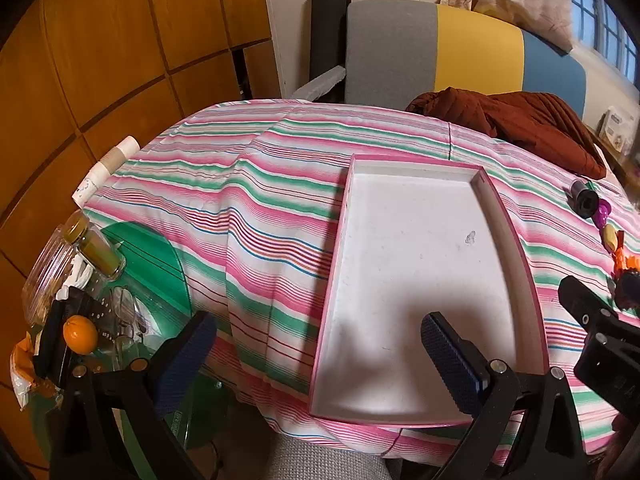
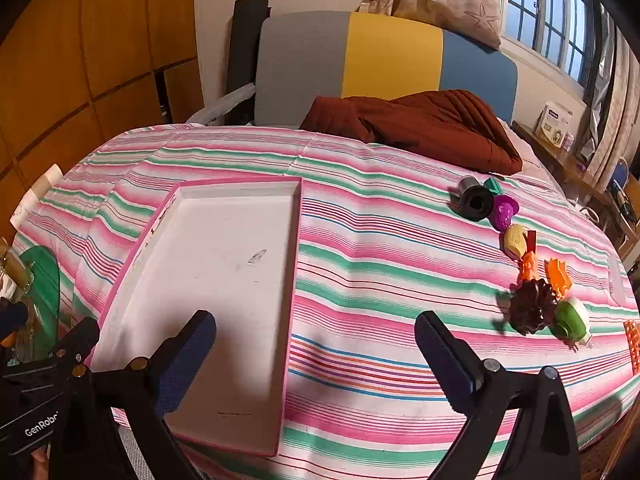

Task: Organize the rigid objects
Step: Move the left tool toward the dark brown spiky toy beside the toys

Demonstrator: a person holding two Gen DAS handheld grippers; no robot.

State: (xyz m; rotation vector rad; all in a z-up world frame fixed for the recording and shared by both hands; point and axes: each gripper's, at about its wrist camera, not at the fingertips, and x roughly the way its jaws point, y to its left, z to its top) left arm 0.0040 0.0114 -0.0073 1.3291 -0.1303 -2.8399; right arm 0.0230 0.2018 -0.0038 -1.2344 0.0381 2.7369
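A white tray with a pink rim point(image 1: 420, 248) point(image 2: 224, 264) lies on the striped bedspread with nothing in it. Right of it runs a row of small toys: a black spool point(image 2: 476, 200) point(image 1: 585, 200), a purple piece point(image 2: 505, 210), a yellow piece point(image 2: 516, 240), orange pieces point(image 2: 556, 274), a dark brown spiky ball point(image 2: 534, 310) and a green-and-white piece point(image 2: 572, 320). My left gripper point(image 1: 316, 348) hangs open over the tray's near left edge. My right gripper point(image 2: 316, 344) is open above the bedspread beside the tray's right edge. Neither holds anything.
A brown quilted jacket point(image 2: 420, 124) is heaped at the head of the bed, against a grey, yellow and blue headboard point(image 2: 392, 52). Left of the bed a green glass table point(image 1: 152, 264) carries jars, glasses and an orange fruit point(image 1: 80, 334). A wooden wardrobe point(image 1: 100, 60) stands behind.
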